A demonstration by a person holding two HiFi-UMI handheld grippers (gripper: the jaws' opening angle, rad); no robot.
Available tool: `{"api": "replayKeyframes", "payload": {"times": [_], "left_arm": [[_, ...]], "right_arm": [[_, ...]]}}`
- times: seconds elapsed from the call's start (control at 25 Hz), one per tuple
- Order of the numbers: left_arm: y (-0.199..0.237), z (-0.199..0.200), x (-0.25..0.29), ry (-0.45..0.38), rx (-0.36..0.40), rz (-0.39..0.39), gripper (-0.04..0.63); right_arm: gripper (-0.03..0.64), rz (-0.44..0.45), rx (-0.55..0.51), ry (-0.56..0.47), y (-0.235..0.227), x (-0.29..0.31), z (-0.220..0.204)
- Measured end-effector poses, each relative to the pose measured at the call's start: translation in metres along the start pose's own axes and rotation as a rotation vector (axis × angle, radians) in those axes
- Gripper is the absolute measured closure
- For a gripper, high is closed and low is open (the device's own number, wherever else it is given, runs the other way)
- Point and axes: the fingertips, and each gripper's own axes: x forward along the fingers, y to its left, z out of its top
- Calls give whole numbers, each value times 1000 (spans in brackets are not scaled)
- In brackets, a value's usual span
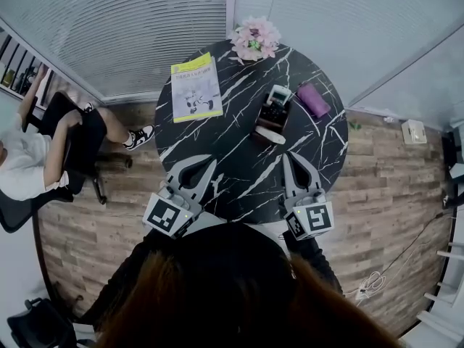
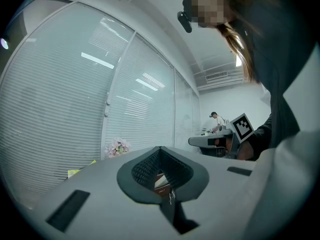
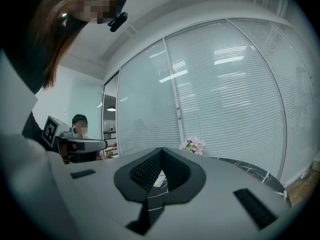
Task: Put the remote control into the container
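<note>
White slim remote control (image 1: 270, 135) lies across the lower end of the dark rectangular container (image 1: 273, 114), right of centre on the round black white-veined marble tabletop (image 1: 217, 143). Whether it sits inside the container or on its rim is unclear. The left gripper (image 1: 199, 164) and right gripper (image 1: 293, 159) hang over the tabletop's lower edge. Each has its fingers closed together, holding nothing.

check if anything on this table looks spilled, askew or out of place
Nothing looks spilled or broken on the round black marble table. The one loose end: a white remote control lies slanted at the near end of the dark rectangular container, apparently not inside.
</note>
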Motion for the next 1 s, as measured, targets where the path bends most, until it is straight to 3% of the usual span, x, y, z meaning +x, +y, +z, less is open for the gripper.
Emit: {"api": "replayKeyframes", "payload": {"times": [1.0], "left_arm": [[-7, 2, 0, 0, 0, -3, 586]], "right_arm": [[600, 22, 19, 1, 19, -14, 3]]}}
